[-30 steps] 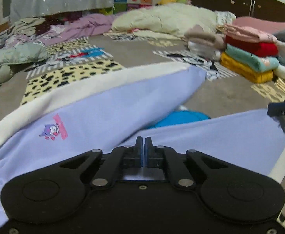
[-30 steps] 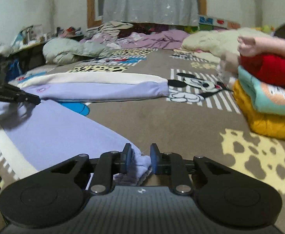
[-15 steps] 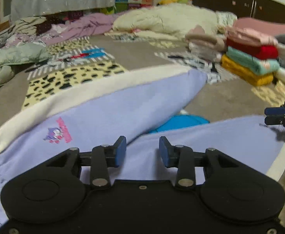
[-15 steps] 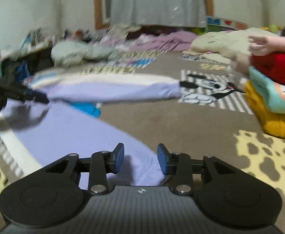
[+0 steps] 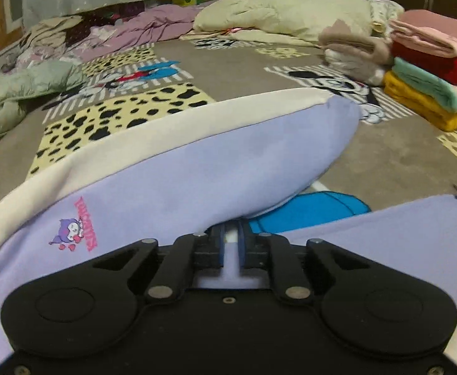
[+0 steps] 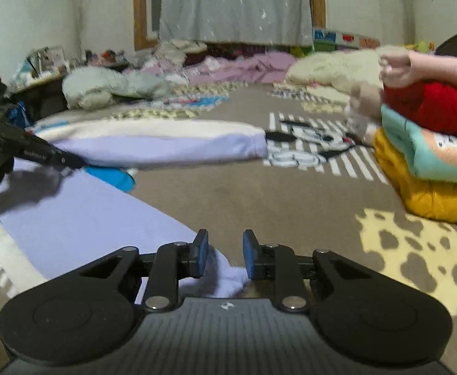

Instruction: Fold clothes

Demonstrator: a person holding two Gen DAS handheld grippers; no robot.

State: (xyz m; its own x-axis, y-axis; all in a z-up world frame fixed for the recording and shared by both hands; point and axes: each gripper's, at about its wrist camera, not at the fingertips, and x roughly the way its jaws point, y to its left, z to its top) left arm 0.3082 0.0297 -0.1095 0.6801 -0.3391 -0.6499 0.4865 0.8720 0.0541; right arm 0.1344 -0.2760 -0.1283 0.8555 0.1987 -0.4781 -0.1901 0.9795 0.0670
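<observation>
Left wrist view: left gripper point(image 5: 231, 243) has its blue pads nearly together, pinching a fold of the lavender pants point(image 5: 197, 184) right at the crotch/inner seam. One pant leg runs up and away ahead-left of the fingers, with a cream side stripe point(image 5: 153, 131) along its far edge and a small cartoon print with pink lettering point(image 5: 75, 234) just left of the fingertips. The second leg stretches out to the right of the gripper, lying flat on the patterned blanket point(image 5: 384, 162). A blue patch of the blanket print point(image 5: 309, 209) shows in the gap between the two legs, just ahead-right of the fingers.

Right wrist view: right gripper point(image 6: 223, 257) has its fingers spread, not clamped. The bunched cuff end of the near pant leg sits between the pads and touches the left one; contact with the right pad is unclear. The leg runs ahead-left from there toward the left gripper, which shows dark and blurred at the far left edge. The other leg lies straight across farther ahead.

Stack of folded clothes point(image 6: 431, 156), yellow at the bottom, then teal, red and pink, sits ahead-right of the right gripper, well apart from the pants. Loose bedding and crumpled garments point(image 5: 284, 9) lie far ahead under a grey curtain point(image 6: 234, 6).
</observation>
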